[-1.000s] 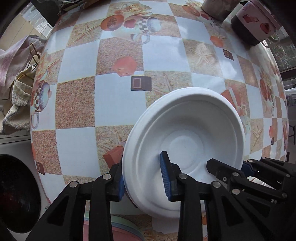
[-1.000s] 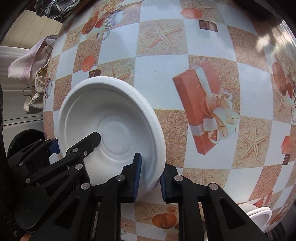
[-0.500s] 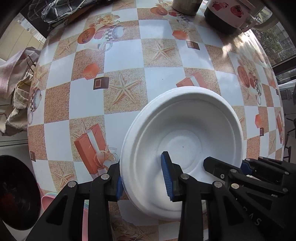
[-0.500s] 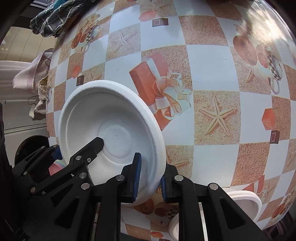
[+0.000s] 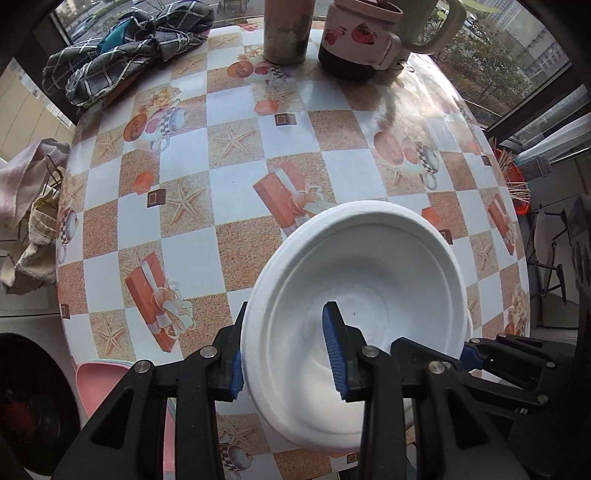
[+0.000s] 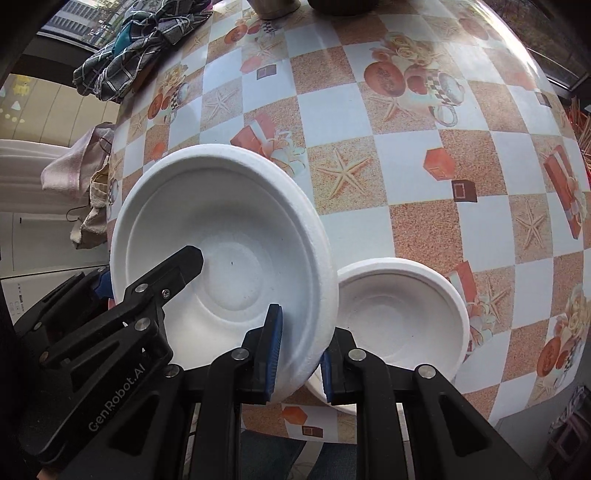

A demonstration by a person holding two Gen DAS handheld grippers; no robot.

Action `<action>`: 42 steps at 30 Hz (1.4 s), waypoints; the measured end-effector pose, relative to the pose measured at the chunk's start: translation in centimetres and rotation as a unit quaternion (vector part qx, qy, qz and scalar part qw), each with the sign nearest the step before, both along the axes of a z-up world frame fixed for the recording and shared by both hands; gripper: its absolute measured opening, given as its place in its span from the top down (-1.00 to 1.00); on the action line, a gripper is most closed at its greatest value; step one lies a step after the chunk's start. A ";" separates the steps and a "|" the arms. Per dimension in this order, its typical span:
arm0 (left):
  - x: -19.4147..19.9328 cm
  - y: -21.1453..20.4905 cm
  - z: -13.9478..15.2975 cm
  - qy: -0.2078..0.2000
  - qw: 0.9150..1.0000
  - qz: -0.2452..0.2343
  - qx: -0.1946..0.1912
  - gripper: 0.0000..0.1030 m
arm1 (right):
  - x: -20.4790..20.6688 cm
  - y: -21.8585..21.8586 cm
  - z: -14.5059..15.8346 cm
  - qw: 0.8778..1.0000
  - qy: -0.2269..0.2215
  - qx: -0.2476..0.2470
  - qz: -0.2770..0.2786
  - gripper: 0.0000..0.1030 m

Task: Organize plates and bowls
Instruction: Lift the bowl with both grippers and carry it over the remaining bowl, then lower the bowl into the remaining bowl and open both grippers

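Both grippers hold one white foam bowl (image 5: 369, 295) above the table, tilted toward me. My left gripper (image 5: 288, 354) is shut on its left rim, one pad inside, one outside. My right gripper (image 6: 299, 354) is shut on its right rim; the bowl also shows in the right wrist view (image 6: 229, 240). A second white foam bowl (image 6: 402, 314) sits upright on the table just right of and below the held one. The rim of a pink plate (image 5: 99, 384) shows at the table's near left edge.
The table (image 5: 240, 192) has a checkered starfish-and-gift oilcloth. At its far edge stand a metal cylinder (image 5: 288, 29) and a pink mug (image 5: 365, 37). A checked cloth (image 5: 125, 48) lies at the far left. Towels (image 5: 26, 221) hang off the left.
Both grippers have pulled the held bowl back toward the near table edge and higher. More of the far table shows, and the second white bowl has come into the right wrist view.
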State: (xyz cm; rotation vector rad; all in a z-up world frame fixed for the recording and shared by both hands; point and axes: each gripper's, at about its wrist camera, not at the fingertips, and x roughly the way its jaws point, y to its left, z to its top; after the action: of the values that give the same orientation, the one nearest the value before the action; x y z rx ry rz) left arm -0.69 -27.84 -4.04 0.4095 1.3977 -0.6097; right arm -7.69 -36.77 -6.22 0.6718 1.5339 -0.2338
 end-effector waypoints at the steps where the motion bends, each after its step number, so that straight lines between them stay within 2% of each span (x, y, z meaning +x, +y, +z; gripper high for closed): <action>1: -0.6 -0.7 -0.1 0.002 1.000 -0.014 0.000 0.24 | -0.8 -0.4 0.2 1.000 0.003 -0.003 -0.010 0.59; 7: -4.8 -4.1 -0.9 0.017 0.995 -0.096 0.007 0.22 | -5.5 -3.2 0.4 0.997 0.020 -0.015 -0.079 0.59; 13: -6.8 -6.1 -2.3 0.032 0.991 -0.127 0.023 0.21 | -8.0 -4.5 -0.5 0.992 0.036 -0.017 -0.117 0.59; 16: -6.9 -6.2 -2.7 0.036 0.990 -0.132 0.029 0.09 | -8.8 -5.1 -0.8 0.991 0.035 -0.014 -0.128 0.58; 17: -6.9 -6.0 -2.7 0.037 0.990 -0.132 0.030 -0.05 | -9.0 -5.3 -0.7 0.991 0.031 -0.013 -0.132 0.56; 18: -6.8 -5.8 -2.6 0.037 0.990 -0.133 0.031 -0.10 | -9.1 -5.5 -0.6 0.990 0.029 -0.016 -0.136 0.48; 19: -6.7 -5.5 -2.4 0.034 0.990 -0.133 0.033 -0.10 | -9.3 -5.7 -0.5 0.990 0.029 -0.023 -0.138 0.16; 20: -6.6 -5.2 -2.1 0.030 0.990 -0.131 0.034 -0.11 | -9.5 -6.0 -0.3 0.989 0.029 -0.033 -0.140 -0.26; 22: -6.1 -4.1 -1.1 0.025 0.992 -0.127 0.008 -0.25 | -9.9 -6.4 0.1 0.989 0.017 -0.038 -0.145 -0.65; 24: -5.6 -2.8 0.2 0.017 0.992 -0.120 -0.015 -0.63 | -10.5 -6.6 0.8 0.988 0.005 -0.036 -0.151 -0.85; 25: -5.3 -2.1 0.8 0.020 0.993 -0.117 -0.026 -0.70 | -10.6 -6.6 1.2 0.988 -0.001 -0.044 -0.150 -1.00; 27: -5.0 -1.0 1.7 0.035 0.992 -0.111 -0.047 -0.99 | -10.8 -6.3 2.2 0.987 -0.007 -0.069 -0.142 -1.00; 29: -5.0 -0.2 2.0 0.048 0.991 -0.111 -0.053 -0.99 | -10.8 -5.7 2.9 0.988 -0.008 -0.079 -0.132 -0.99; 31: -5.3 0.3 1.8 0.057 0.991 -0.117 -0.041 -0.99 | -10.7 -4.8 3.6 0.988 -0.017 -0.080 -0.130 -0.99; 34: -6.0 1.0 0.7 0.119 0.984 -0.133 -0.027 -0.99 | -10.4 -2.7 4.7 0.987 -0.010 -0.121 -0.108 -1.00; 35: -6.4 1.3 0.5 0.127 0.982 -0.134 -0.024 -0.99 | -10.2 -1.8 4.8 0.986 -0.007 -0.137 -0.097 -1.00; 38: -7.9 1.9 0.1 0.128 0.980 -0.155 0.002 -0.99 | -9.8 0.7 4.2 0.986 0.002 -0.146 -0.077 -1.00; 42: -8.8 2.4 0.5 0.102 0.976 -0.190 0.031 -0.99 | -10.2 2.4 3.1 0.989 0.010 -0.111 -0.094 -1.00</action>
State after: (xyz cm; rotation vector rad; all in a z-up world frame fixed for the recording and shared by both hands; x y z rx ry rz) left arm -9.52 -25.40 -3.52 0.6890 1.5494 -0.9419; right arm -17.92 -34.41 -3.09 0.6380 1.4383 -0.5465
